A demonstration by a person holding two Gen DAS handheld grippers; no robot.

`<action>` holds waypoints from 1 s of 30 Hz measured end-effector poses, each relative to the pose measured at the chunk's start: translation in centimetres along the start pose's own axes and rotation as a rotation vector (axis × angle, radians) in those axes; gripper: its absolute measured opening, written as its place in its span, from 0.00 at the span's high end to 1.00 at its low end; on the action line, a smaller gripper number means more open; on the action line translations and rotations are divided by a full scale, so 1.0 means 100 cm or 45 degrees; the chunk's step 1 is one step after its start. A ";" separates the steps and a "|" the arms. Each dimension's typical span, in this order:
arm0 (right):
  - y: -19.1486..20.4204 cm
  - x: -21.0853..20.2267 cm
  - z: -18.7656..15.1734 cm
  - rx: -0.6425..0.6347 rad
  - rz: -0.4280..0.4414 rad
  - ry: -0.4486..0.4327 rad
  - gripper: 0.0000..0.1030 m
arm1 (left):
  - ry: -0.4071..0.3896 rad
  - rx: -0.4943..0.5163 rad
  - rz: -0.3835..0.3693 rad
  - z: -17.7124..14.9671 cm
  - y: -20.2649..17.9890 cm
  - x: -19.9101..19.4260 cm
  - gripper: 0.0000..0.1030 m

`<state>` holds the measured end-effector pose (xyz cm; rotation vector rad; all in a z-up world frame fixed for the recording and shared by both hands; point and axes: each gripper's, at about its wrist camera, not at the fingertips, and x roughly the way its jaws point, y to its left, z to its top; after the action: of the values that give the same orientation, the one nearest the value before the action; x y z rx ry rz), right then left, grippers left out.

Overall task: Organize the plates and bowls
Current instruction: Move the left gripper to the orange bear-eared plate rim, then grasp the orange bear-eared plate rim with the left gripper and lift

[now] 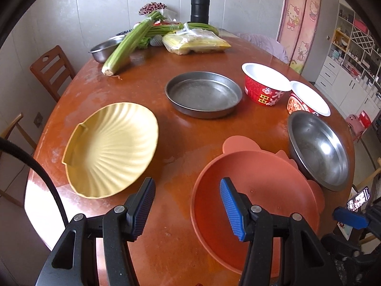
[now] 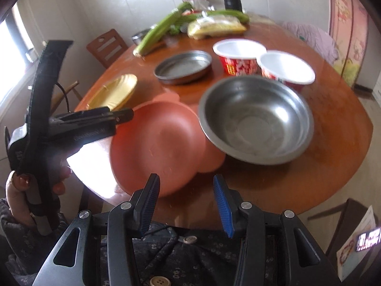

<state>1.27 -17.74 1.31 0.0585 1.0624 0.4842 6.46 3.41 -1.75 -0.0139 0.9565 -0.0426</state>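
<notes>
Both claws are hanging over the near edge of the table (image 1: 185, 124), jaws spread wide and holding nothing, which suggests the sorting has not begun and the person is choosing a first piece.

The left claw (image 1: 187, 208) is sitting lowest, its ribbed blue pads (image 1: 229, 205) straddling bare wood and the near rim of the pink plate (image 1: 257, 190). That plate is matte, smooth plastic with rounded ear-like tabs, lying at about 1 o'clock from the claw. It is probably the handiest first pick, though its low rim calls for an edge pinch.

The right claw (image 2: 184, 205) is hovering back over the person's lap, with the pink plate at 11 o'clock in its own view and the steel bowl (image 2: 256, 119) at 1 o'clock. The bowl is deep, round and shiny, and its rim is overlapping the plate's far-right tabs, so it likely has to come off first.

At 10 o'clock from the left claw the yellow plate (image 1: 112, 150) is resting flat, shell-shaped with fanned ridges and a dull finish. Farther off at 12 o'clock the tin pan (image 1: 203, 94) is lying flat-bottomed and scuffed grey. At 1 o'clock two paper bowls (image 1: 266, 83) are standing side by side, touching, red outside and glossy white inside; being alike, they should nest. Beyond, celery (image 1: 128, 45), a bagged packet (image 1: 195, 41) and a black flask (image 1: 200, 6) are crowding the far edge.
</notes>
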 end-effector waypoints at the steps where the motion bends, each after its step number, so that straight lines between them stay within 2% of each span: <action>1: -0.002 0.004 0.000 0.016 0.005 0.016 0.53 | 0.004 0.010 -0.010 0.000 -0.002 0.002 0.45; 5: -0.005 0.017 0.000 0.056 0.030 0.061 0.53 | 0.008 0.044 -0.019 0.001 -0.008 0.008 0.45; 13: -0.003 0.028 0.006 0.080 0.006 0.059 0.53 | 0.013 0.086 -0.015 0.010 -0.014 0.024 0.45; 17: 0.001 0.032 0.010 0.060 -0.031 0.060 0.53 | 0.022 0.086 -0.077 0.011 -0.016 0.031 0.45; 19: 0.004 0.036 0.012 0.045 -0.044 0.061 0.53 | 0.032 0.080 -0.106 0.010 -0.017 0.035 0.47; 21: 0.007 0.039 0.014 0.027 -0.046 0.066 0.53 | 0.039 0.091 -0.104 0.008 -0.019 0.037 0.53; 24: 0.013 0.045 0.016 -0.007 -0.034 0.080 0.53 | 0.029 0.107 -0.089 0.005 -0.021 0.037 0.56; 30: 0.024 0.050 0.018 -0.076 -0.069 0.075 0.53 | 0.033 0.083 -0.108 -0.004 -0.015 0.031 0.57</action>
<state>3.89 -13.22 -1.29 -0.0371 1.1035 0.4707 7.89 1.82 -4.41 0.0060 0.9794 -0.1528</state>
